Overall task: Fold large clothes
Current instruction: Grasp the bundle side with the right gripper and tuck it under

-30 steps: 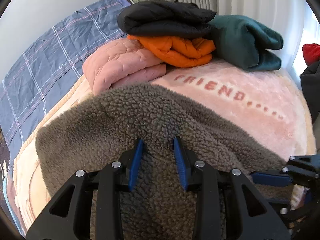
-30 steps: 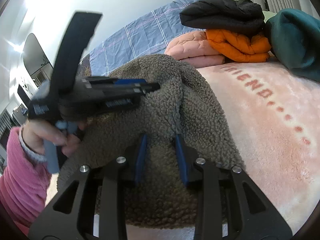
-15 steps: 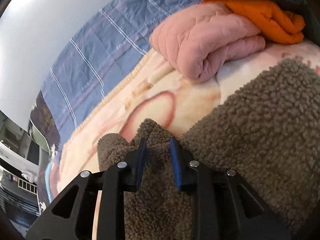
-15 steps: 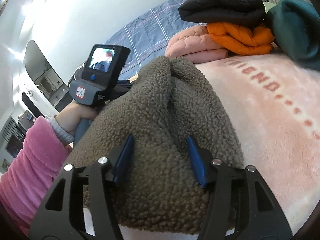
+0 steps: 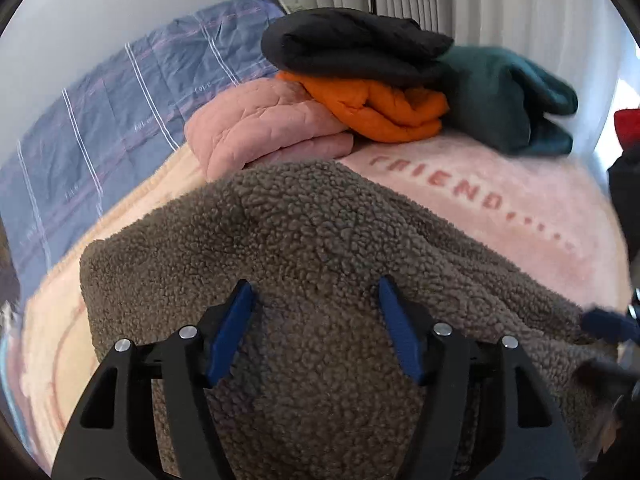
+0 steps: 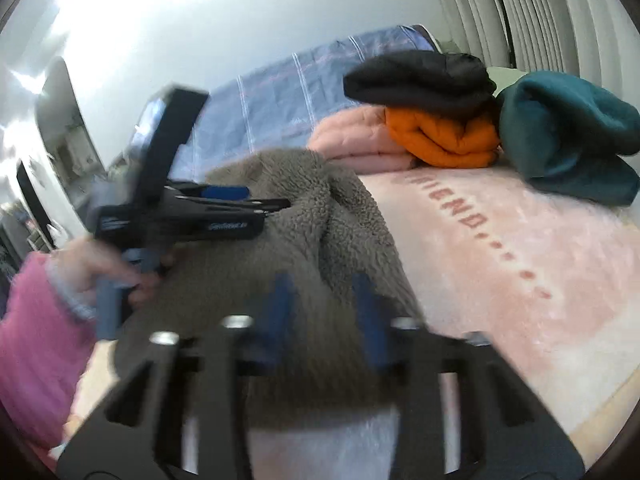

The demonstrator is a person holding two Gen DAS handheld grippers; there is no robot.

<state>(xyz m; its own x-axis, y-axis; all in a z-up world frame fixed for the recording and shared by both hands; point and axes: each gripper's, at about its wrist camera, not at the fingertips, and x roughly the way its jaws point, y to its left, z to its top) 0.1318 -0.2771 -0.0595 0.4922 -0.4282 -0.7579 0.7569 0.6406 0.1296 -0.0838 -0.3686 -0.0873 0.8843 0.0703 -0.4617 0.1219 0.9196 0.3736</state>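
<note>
Though unseen leftward, pink sleeve (image 6: 36,344) rightward

Both grippers angled down, left opening, right closing.
Left gripper (image 5: 316,300): jaws spread wide, pads gripping nothing, handle in a hand (image 6: 108,268) with pink sleeve (image 6: 36,332). Right gripper (image 6: 324,304): blurred, blue fingers (image 6: 280,300) narrowing.

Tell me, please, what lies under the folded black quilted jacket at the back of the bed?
The folded black quilted jacket rests on a folded orange puffer garment, which overlaps a folded pink quilted garment. Whatever lies beneath that stack is covered.
</note>
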